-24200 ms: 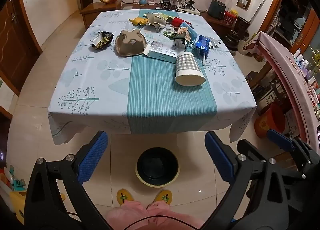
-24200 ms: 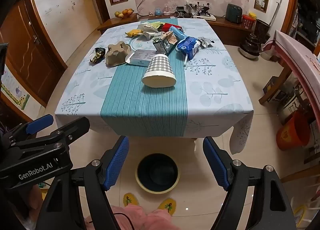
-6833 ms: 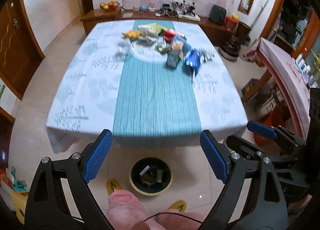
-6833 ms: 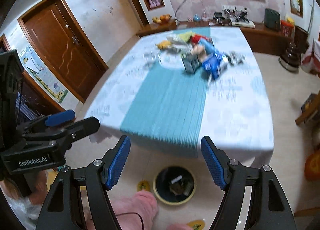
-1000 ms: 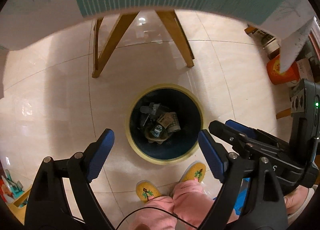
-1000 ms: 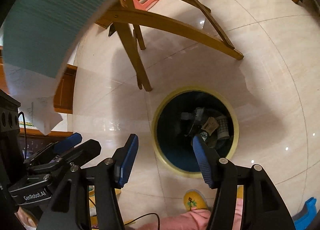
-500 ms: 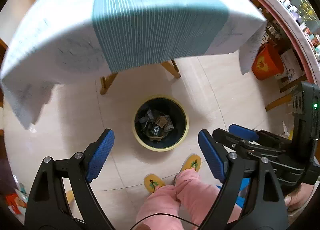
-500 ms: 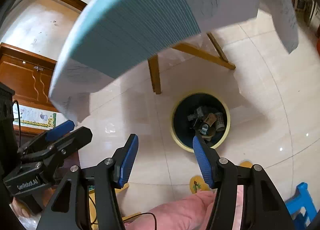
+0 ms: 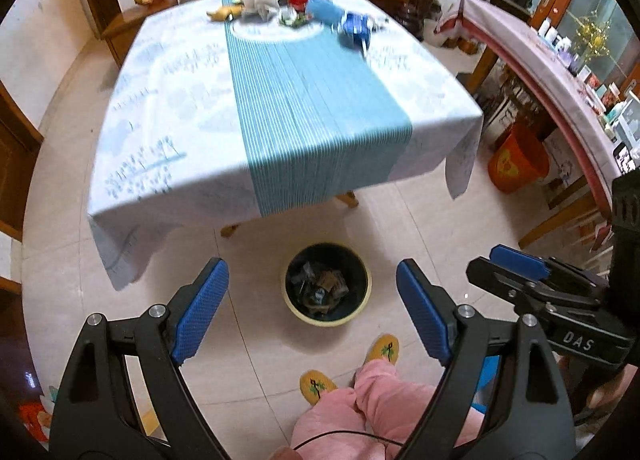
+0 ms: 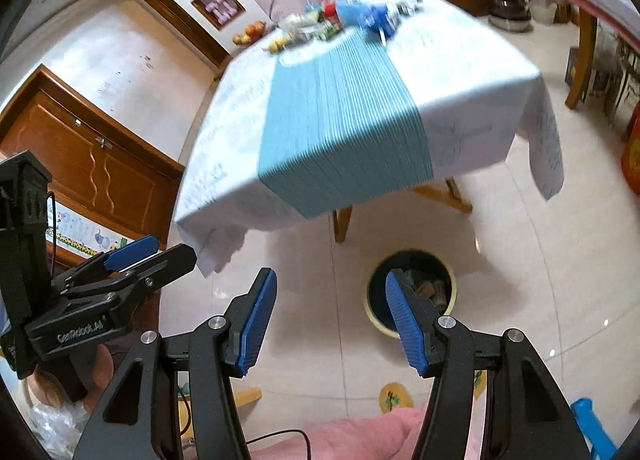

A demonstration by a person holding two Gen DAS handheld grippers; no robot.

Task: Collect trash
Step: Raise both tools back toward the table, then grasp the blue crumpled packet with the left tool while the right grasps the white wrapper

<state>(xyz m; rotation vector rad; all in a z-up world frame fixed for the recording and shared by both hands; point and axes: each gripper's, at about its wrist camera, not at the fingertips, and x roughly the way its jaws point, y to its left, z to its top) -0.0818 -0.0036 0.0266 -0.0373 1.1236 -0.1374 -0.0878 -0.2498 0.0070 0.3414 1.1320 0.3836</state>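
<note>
Both claws, left gripper (image 9: 310,310) and right gripper (image 10: 330,324), hang spread and empty above the bin (image 9: 362,302) (part full), placed near the table's edge. Remaining trash (image 9: 304,12) sits at the table's (image 9: 168,100) far end, so a long reach looks likely.

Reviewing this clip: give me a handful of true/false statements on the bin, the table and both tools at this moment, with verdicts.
1. The left tool is shut on a wrapper. False: it is open and holds nothing.
2. The trash bin on the floor already holds trash. True.
3. The right tool is open and empty. True.
4. The table has been fully emptied. False: a pile of trash remains at its far end.
5. The bin stands on the table. False: it stands on the floor by the table's near edge.
</note>
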